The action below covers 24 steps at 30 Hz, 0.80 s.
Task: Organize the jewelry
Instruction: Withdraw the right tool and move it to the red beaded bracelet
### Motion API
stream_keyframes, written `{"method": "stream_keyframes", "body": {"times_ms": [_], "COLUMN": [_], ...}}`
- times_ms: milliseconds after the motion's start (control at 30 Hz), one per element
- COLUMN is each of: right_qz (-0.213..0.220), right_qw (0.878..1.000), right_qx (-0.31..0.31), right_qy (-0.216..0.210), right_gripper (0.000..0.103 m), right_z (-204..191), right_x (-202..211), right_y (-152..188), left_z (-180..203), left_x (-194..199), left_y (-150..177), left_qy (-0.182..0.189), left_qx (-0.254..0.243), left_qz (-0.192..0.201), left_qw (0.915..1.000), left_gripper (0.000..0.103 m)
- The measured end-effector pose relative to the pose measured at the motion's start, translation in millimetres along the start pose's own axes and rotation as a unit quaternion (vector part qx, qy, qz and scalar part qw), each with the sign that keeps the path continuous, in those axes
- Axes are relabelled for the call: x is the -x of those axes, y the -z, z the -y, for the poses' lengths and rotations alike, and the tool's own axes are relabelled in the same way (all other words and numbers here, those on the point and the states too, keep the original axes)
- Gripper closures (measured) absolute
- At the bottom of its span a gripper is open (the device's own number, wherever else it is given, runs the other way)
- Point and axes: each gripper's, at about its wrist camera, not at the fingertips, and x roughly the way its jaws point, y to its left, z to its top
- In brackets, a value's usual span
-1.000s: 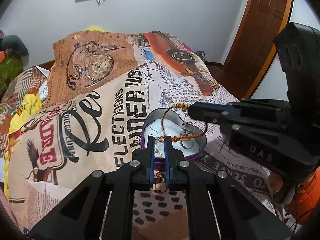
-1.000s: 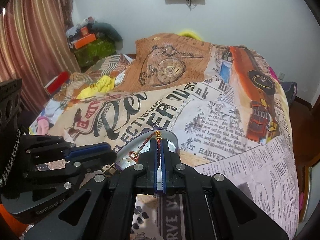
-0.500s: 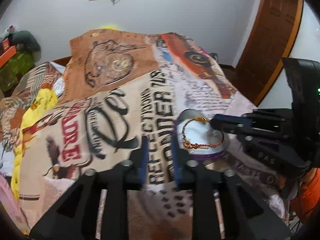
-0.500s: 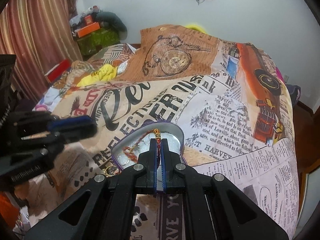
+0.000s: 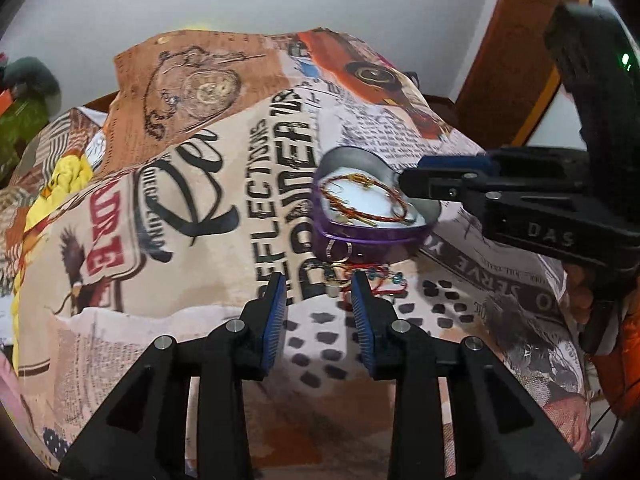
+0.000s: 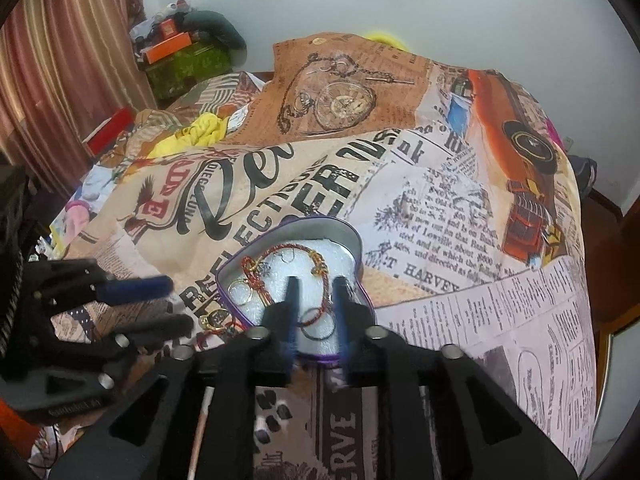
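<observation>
Right gripper: jaws have just been opening, now parted, holding nothing; the red-and-gold bracelet lies just ahead of them inside the heart-shaped tin (white lining) on the bed. Left gripper: jaws apart, empty; loose jewelry lies beside its right finger.

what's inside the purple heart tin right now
In the tin: white padding, a red and gold cord bracelet looped over it, and several thin metal rings. The right gripper hides part of the near side, and anything beneath the padding can't be seen.
</observation>
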Motion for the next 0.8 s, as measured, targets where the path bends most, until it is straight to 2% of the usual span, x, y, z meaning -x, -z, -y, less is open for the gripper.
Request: {"method": "stream_keyframes", "body": {"times_ms": [33, 167, 333, 800], "right_qz": [0.005, 0.012, 0.012, -0.03], "right_qw": [1.0, 1.0, 1.0, 0.999], "right_qx": [-0.002, -0.007, -0.005, 0.005], "right_qy": [0.002, 0.003, 0.004, -0.019], "right_gripper": [0.07, 0.068, 0.068, 0.068], "right_z": [0.8, 3.4, 3.6, -9.0], "right_x": [2.7, 11.1, 17.5, 5.0], "right_y": [1.0, 4.6, 12.5, 38.8], "left_z": [1.1, 3.4, 4.1, 2.6], "left_x": [-1.5, -7.4, -14.0, 6.2], "left_y": [0.0, -1.4, 0.6, -0.6], "left_qy": [0.001, 0.006, 0.012, 0.0], "left_qx": [-0.001, 0.002, 0.003, 0.008], "left_qz": [-0.001, -0.005, -0.011, 0.023], "left_qw": [1.0, 1.0, 0.9999, 0.9997], "left_gripper": [0.071, 0.073, 0.09, 0.092]}}
